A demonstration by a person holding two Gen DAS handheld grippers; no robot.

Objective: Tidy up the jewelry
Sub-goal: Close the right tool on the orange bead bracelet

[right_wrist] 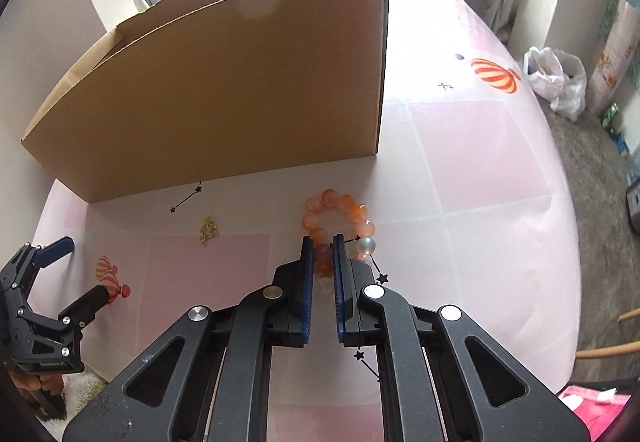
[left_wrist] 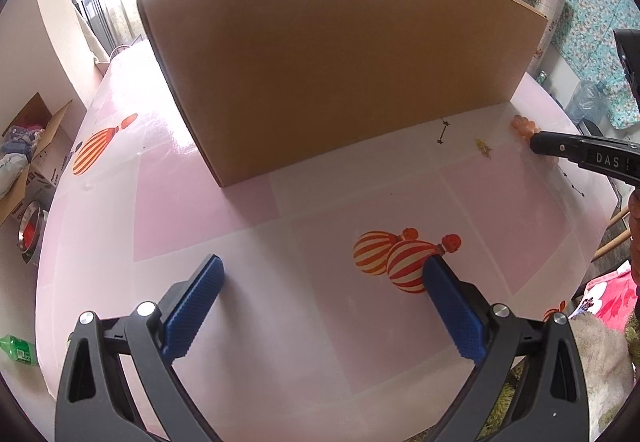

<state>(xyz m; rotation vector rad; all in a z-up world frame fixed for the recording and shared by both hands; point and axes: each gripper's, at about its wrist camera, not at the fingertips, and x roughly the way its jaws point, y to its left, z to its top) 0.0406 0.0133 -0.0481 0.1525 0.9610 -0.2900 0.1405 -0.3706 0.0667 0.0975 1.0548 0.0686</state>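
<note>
A bracelet of orange and pale beads point(right_wrist: 344, 204) lies on the pink tablecloth point(right_wrist: 460, 170), just in front of the cardboard box's right corner. My right gripper point(right_wrist: 322, 240) points down at its near side, and its blue pads are shut on one or two beads. The left wrist view shows that gripper's tip point(left_wrist: 538, 143) against the bracelet point(left_wrist: 523, 125) at the far right. A small gold trinket point(right_wrist: 209, 230) point(left_wrist: 484, 148) lies loose to the left of the bracelet. My left gripper point(left_wrist: 324, 270) point(right_wrist: 80, 270) hovers open over the cloth, with nothing between its fingers.
A tall open cardboard box point(right_wrist: 220, 94) point(left_wrist: 340, 62) stands behind the jewelry. Striped balloons and black stars are printed on the cloth. A white plastic bag point(right_wrist: 556, 78) sits on the floor to the right, and an open carton point(left_wrist: 36, 158) and a metal bowl are on the left.
</note>
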